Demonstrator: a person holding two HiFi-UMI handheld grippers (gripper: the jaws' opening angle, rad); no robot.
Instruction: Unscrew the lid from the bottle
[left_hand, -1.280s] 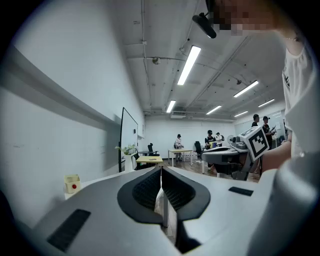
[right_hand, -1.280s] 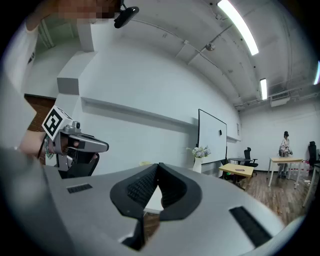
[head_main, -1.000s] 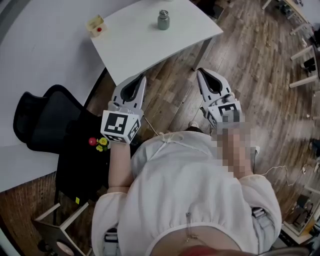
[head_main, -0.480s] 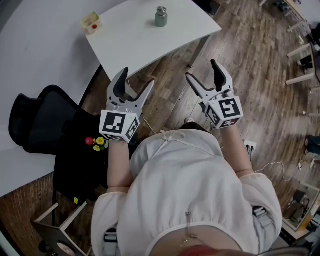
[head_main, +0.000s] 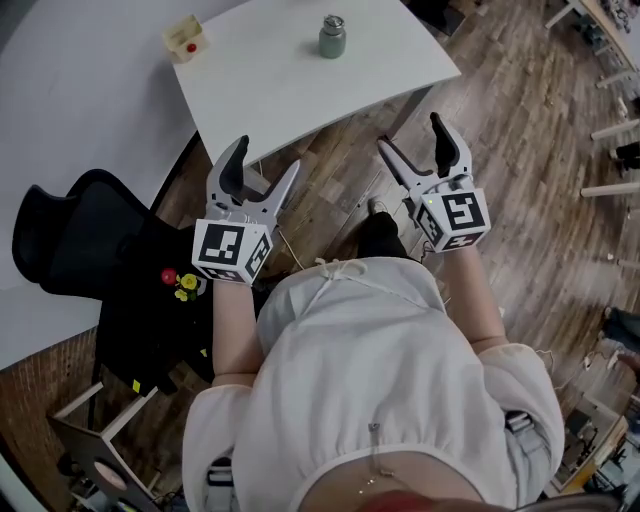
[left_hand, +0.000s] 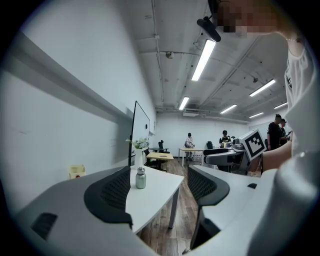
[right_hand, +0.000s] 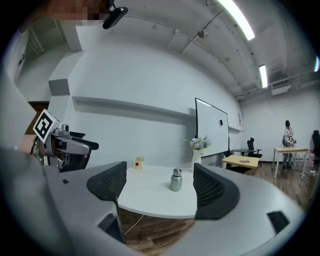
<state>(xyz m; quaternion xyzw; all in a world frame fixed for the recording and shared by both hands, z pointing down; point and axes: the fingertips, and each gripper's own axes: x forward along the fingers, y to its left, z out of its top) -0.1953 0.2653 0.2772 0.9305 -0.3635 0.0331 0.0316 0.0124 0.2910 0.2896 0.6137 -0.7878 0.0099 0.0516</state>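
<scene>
My left gripper (head_main: 263, 160) hangs short of the white rectangular table's (head_main: 270, 95) near edge, jaws wide apart, empty. The small grey-green metal bottle (head_main: 332, 38) stands upright mid-table, silver screw lid (head_main: 333, 22) on top, ahead of and between both tools. My right gripper (head_main: 411, 135) is also short of the table, jaws opening, nothing between them. It lines up straighter on the bottle and looks slightly nearer.

Top (head_main: 370, 380): pale, loose, short-sleeved, with a gathered seam low down
Neck tie (head_main: 335, 268): thin cord bow
Left gripper (head_main: 265, 157): light grey shell, black ribbed pads, black-and-white marker cube
</scene>
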